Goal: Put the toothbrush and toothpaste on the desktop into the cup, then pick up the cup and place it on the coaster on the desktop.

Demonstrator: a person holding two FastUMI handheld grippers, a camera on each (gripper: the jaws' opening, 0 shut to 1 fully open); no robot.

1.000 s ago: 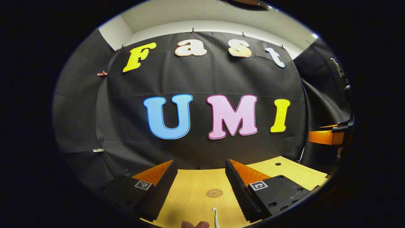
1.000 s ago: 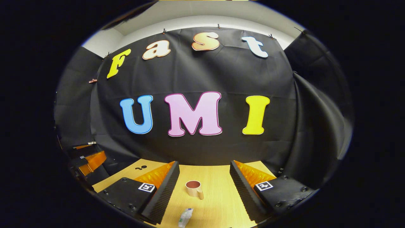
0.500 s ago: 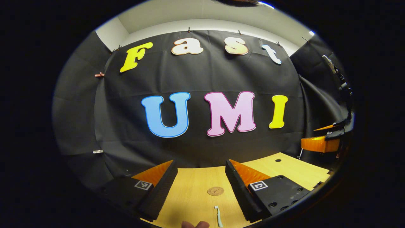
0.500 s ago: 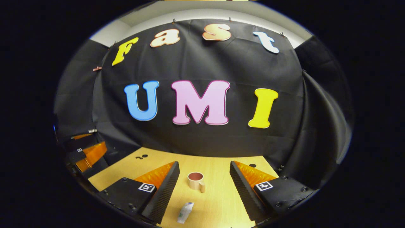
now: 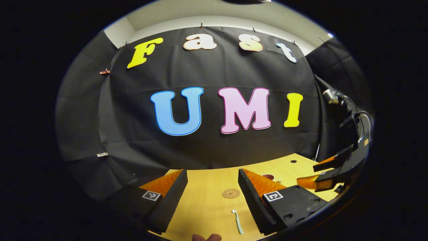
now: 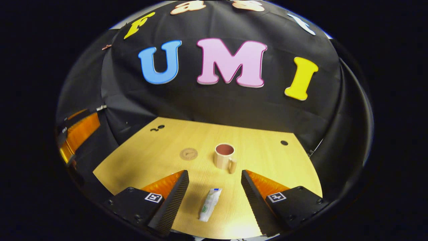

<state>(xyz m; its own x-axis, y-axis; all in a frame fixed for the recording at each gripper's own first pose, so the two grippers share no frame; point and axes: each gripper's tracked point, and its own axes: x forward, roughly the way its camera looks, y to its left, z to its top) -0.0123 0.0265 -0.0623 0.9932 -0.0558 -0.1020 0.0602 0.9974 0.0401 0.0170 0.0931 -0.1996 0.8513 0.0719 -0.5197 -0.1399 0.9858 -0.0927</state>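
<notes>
I am holding both grippers above the desktop (image 6: 147, 150) with nothing in either one. My right gripper (image 6: 214, 182) is spread wide, and the toothpaste (image 6: 209, 208) is lying flat on the wood right in the gap between its two fingers, close in at the near edge of the right gripper view. The tube's long axis is running near to far, leaning a little to the right at its far end, so it is lying almost along my fingers, not across them. That is what I judge the coming move to turn on: I would need to come straight down and close across the tube's narrow width.

The cup (image 6: 224, 156) is standing upright just beyond the toothpaste, slightly to the right, with its handle pointing toward me. The coaster (image 6: 188, 154) is lying to the left of the cup, apart from it.

My left gripper (image 5: 212, 182) is also released and empty. The toothbrush (image 5: 237, 221) is lying between its fingers but off toward the right one, its length running near to far. The right gripper is the one better lined up with its target, so I judge the toothpaste to be the first pick.
</notes>
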